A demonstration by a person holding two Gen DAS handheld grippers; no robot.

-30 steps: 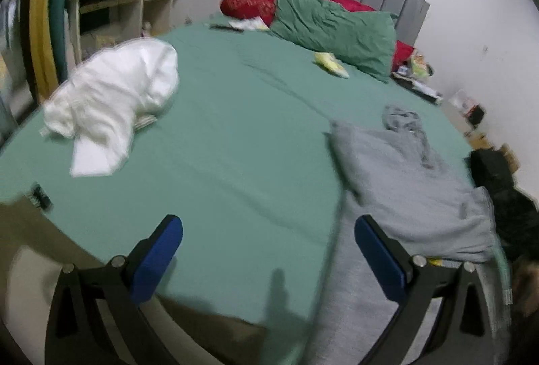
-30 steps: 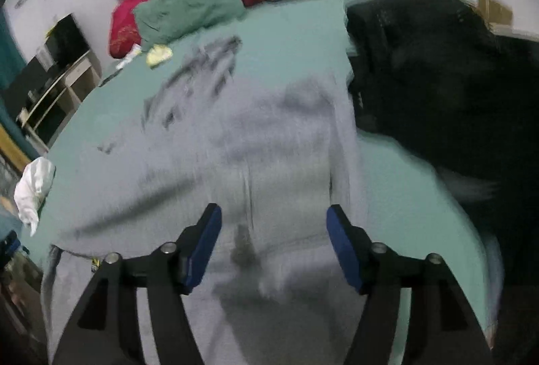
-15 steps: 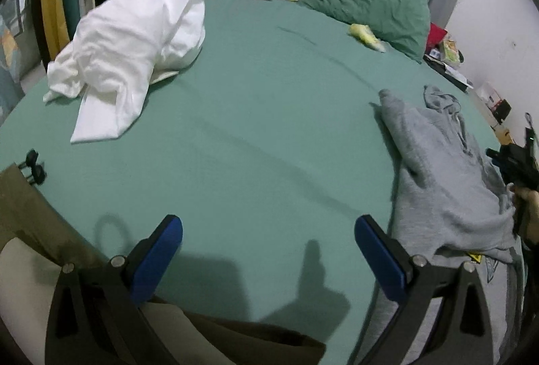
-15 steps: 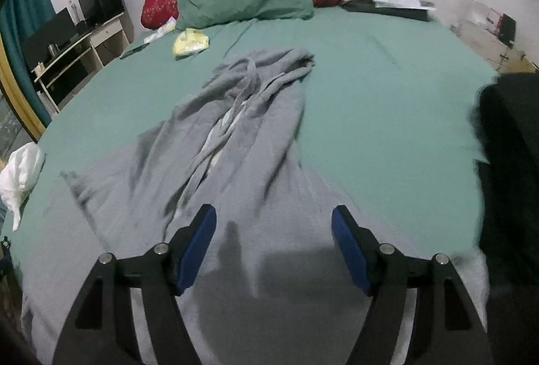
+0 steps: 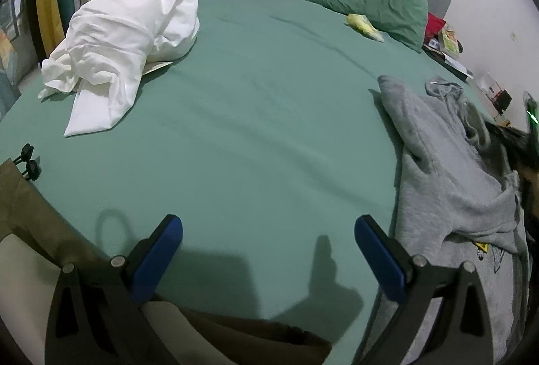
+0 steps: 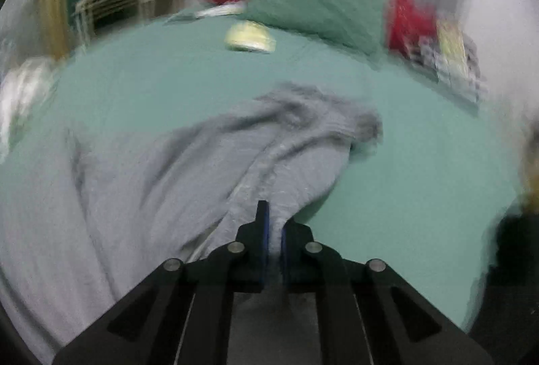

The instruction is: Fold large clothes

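The grey hoodie (image 5: 448,183) lies rumpled on the green-sheeted bed (image 5: 256,129), off to the right of the left tongs (image 5: 268,250) in the left wrist view, its long axis running from the near bed edge away toward the green pillow (image 5: 363,1). Those tongs are spread wide over bare sheet, holding nothing, with a heap of white cloth (image 5: 121,44) well apart to the left. In the right wrist view, blurred by motion, the right tongs (image 6: 273,230) are pressed together on a fold of the hoodie (image 6: 188,169), whose bulk spreads ahead and to the left. The right hand is clearly nearer; the left must likely travel right to take a matching edge.
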